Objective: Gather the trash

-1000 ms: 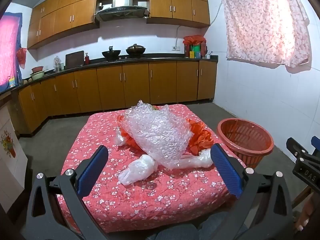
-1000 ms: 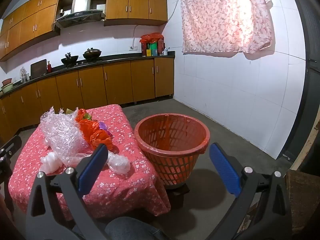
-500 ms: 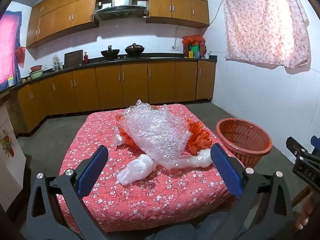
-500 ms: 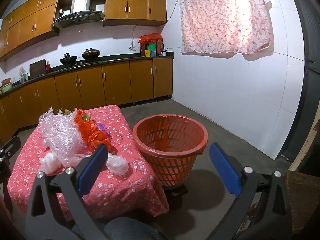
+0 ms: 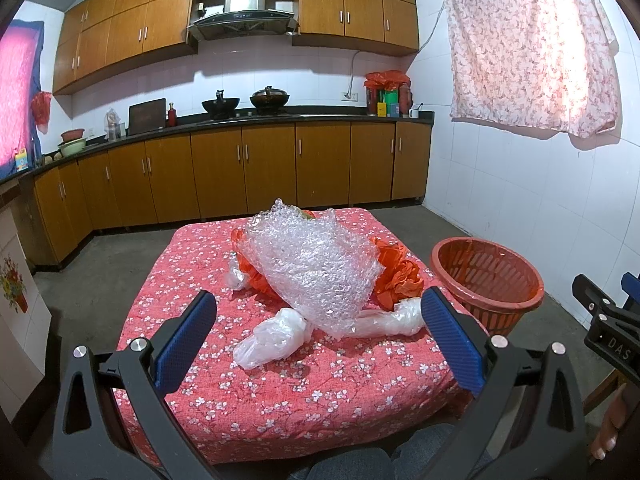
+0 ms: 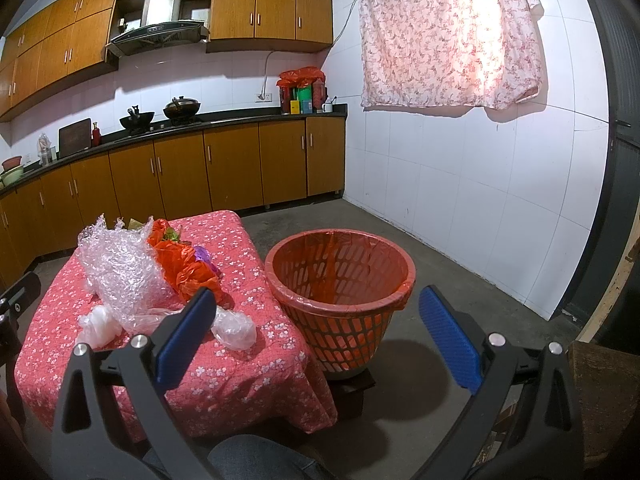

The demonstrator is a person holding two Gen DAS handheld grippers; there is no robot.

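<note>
On the table (image 5: pixel 280 392), beside the basket (image 6: pixel 340 276), we find the bubble wrap (image 5: pixel 312 264), orange bags (image 5: pixel 396 276) and clear bags (image 5: pixel 272 338): light, soft, slippery, we judge. Pinch bunched folds. Left gripper (image 5: pixel 318 340) and right gripper (image 6: pixel 316 336) stand wide apart, holding nothing.

This place is a home kitchen. Wooden cabinets (image 5: pixel 240 168) stand along the wall under a dark counter (image 5: pixel 280 114), and more cabinets hang above. A steel range hood (image 5: pixel 244 12) is over a stove with two black woks (image 5: pixel 244 102). Bottles and bowls stand on the counter. The walls have white tiles, and a flowered cloth (image 6: pixel 448 36) covers the window.
</note>
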